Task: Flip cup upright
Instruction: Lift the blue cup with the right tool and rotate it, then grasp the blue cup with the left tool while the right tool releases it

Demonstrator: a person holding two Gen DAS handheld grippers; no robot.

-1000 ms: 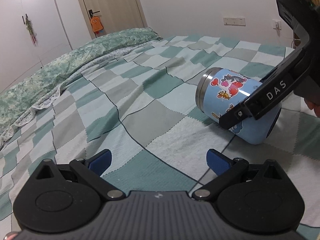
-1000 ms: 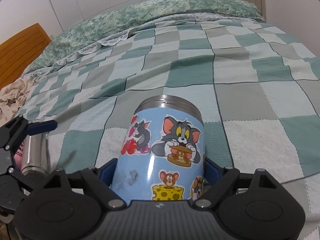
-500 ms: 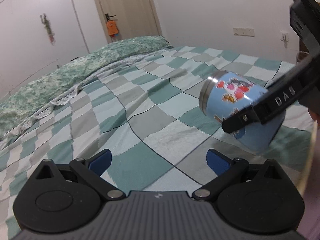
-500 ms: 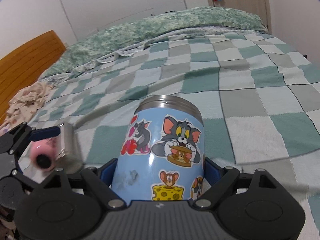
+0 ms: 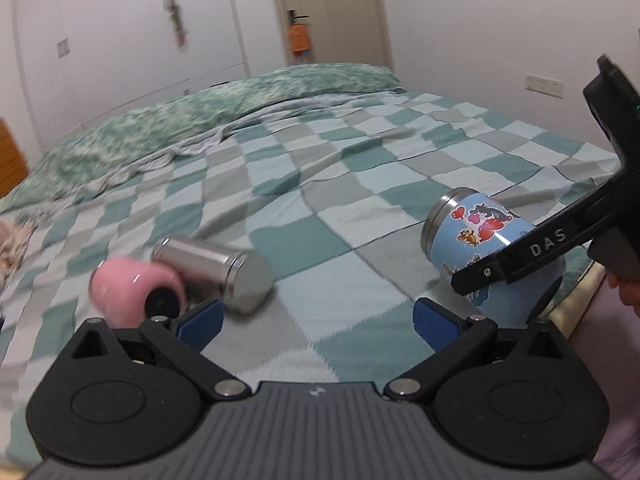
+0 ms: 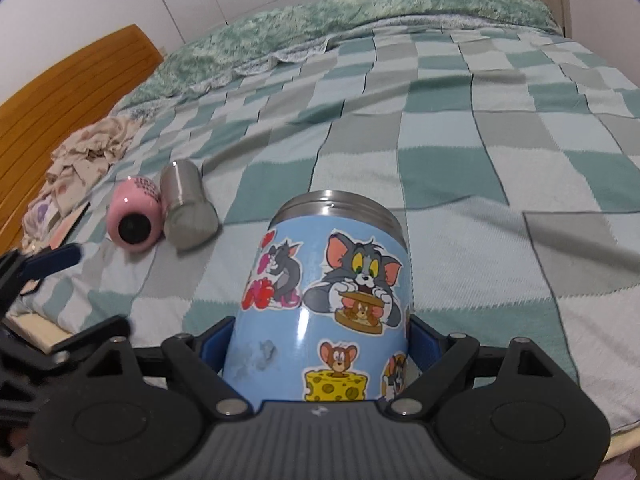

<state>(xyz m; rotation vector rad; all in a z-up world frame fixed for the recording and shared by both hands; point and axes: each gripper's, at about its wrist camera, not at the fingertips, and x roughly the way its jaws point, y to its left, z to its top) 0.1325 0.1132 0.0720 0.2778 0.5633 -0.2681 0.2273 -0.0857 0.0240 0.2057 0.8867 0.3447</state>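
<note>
A light blue steel cup with cartoon stickers (image 6: 332, 304) is held lying on its side in my right gripper (image 6: 320, 344), which is shut on its lower body; its steel rim points away from me. In the left wrist view the same cup (image 5: 480, 232) hangs just above the checked blanket (image 5: 320, 200) at the right, with the right gripper (image 5: 520, 256) across it. My left gripper (image 5: 316, 320) is open and empty, low over the blanket, left of the cup.
A pink cup (image 5: 136, 292) and a steel cup (image 5: 220, 268) lie on their sides together on the blanket, just beyond my left finger. They also show in the right wrist view (image 6: 136, 216). Crumpled cloth (image 6: 84, 160) lies by the wooden headboard (image 6: 60, 92). The bed edge is near.
The right gripper has lifted the blue cup off the blanket and drawn it back toward the bed edge. The left gripper has swung left, bringing the pink and steel cups into view.
</note>
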